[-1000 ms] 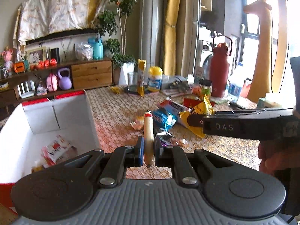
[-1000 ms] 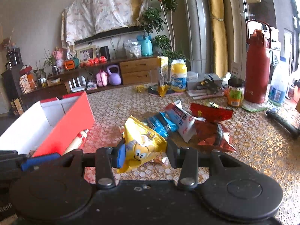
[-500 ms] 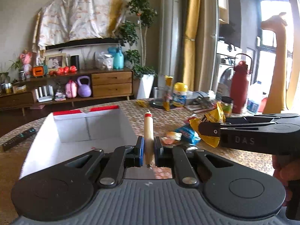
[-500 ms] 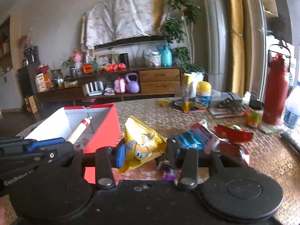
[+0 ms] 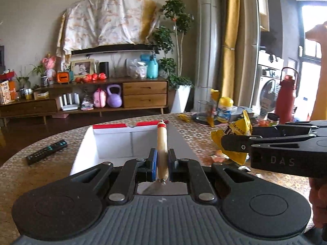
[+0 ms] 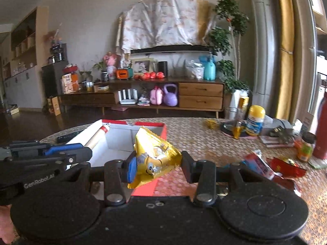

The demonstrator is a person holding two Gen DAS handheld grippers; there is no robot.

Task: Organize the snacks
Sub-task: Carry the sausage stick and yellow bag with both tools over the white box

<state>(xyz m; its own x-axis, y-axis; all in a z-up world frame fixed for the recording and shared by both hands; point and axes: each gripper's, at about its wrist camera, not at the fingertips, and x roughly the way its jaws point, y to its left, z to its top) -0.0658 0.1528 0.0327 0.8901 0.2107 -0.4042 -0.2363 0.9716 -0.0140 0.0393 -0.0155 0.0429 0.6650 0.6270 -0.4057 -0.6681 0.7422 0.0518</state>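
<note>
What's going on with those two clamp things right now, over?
Left hand-held gripper shut on sausage stick, over the red-and-white box. Right hand-held gripper shut on yellow candy bag beside the box. Nothing blocking the box opening.

The open red-and-white cardboard box (image 5: pixel 114 140) sits on the patterned round surface (image 5: pixel 36 169), with a black remote control (image 5: pixel 46 152) to its left. The left claw (image 5: pixel 162 163) holds a tan sausage stick (image 5: pixel 162 149) above the box's near right part. To the right, the right claw (image 6: pixel 156 166) holds a yellow crinkled snack bag (image 6: pixel 155 159) over the box's right wall. Farther right on the surface lie loose red and blue snack packets (image 6: pixel 271 167). Behind them, at the far right, stand a yellow-capped white bottle (image 6: pixel 254 120) and a tall red flask (image 5: pixel 286 98). A long wooden sideboard (image 5: pixel 143 94) stands beyond the surface against the wall.
</note>
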